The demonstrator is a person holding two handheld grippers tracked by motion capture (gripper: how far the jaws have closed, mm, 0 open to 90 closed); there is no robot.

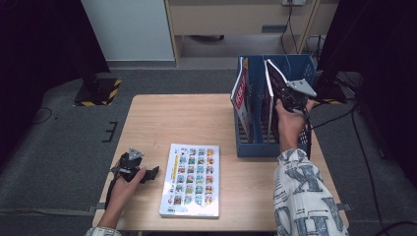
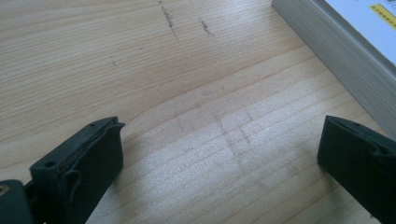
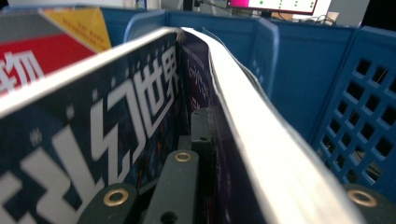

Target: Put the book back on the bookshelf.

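The blue file rack [image 1: 275,147] stands at the right rear of the tabletop [image 1: 196,118] and serves as the landmark here. Its divided slots already hold a red-covered book [image 1: 240,96] in the left slot, leaning against a divider. The dark-covered book [image 1: 272,81] sits in the middle slot, right of the red one, upright and tilted slightly, with the right tool [image 1: 290,98] pinching its upper edge. In the right gripper view the jaws stand pressed together on the cover of that dark book [image 3: 116,116], its pale page edge running up beside them.

To finish this step well, the person should probably lower the book straight down along the divider until its bottom edge rests on the rack floor, and only then let go, so that it does not flop against the neighbour.

In front and left of the rack, well apart from it, a third book with a grid of coloured pictures [image 1: 192,179] lies flat. Farther left of the rack, the left tool [image 1: 150,173] rests near that book, jaws spread over bare wood. Nothing blocks the slot.
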